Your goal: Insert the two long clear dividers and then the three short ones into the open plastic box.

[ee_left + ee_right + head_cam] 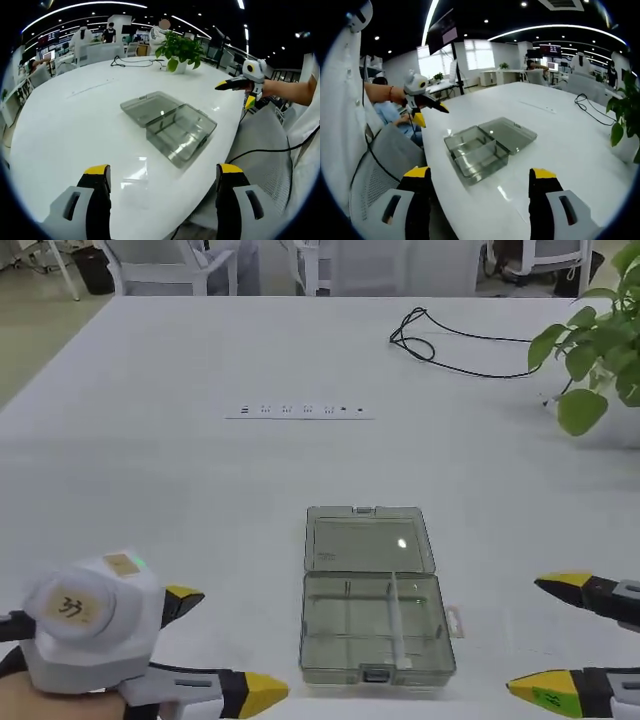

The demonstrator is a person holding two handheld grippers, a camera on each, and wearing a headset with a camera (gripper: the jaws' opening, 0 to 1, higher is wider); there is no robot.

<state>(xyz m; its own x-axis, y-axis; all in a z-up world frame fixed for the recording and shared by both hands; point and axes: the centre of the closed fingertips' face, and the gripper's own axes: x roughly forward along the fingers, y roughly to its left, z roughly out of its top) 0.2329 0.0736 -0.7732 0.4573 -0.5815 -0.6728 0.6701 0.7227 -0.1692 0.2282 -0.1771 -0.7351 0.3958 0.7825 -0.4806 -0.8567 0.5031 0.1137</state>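
The clear plastic box point(375, 625) lies open near the table's front edge, its lid point(370, 540) folded flat behind it. A clear divider point(396, 625) stands inside the base, running front to back. A small clear piece point(455, 620) lies against the box's right side. My left gripper point(225, 645) hovers left of the box, open and holding nothing. To the right of the box my right gripper point(545, 635) is open as well, with nothing between its tips. The left gripper view has the box point(175, 127) ahead of my left gripper point(162, 172). The right gripper view has the box point(480, 147) beyond my right gripper point(480, 173).
A flush power strip point(300, 412) sits in the white table point(150, 470) behind the box. A black cable point(440, 340) and a potted plant point(595, 350) are at the far right. Chairs stand past the far edge.
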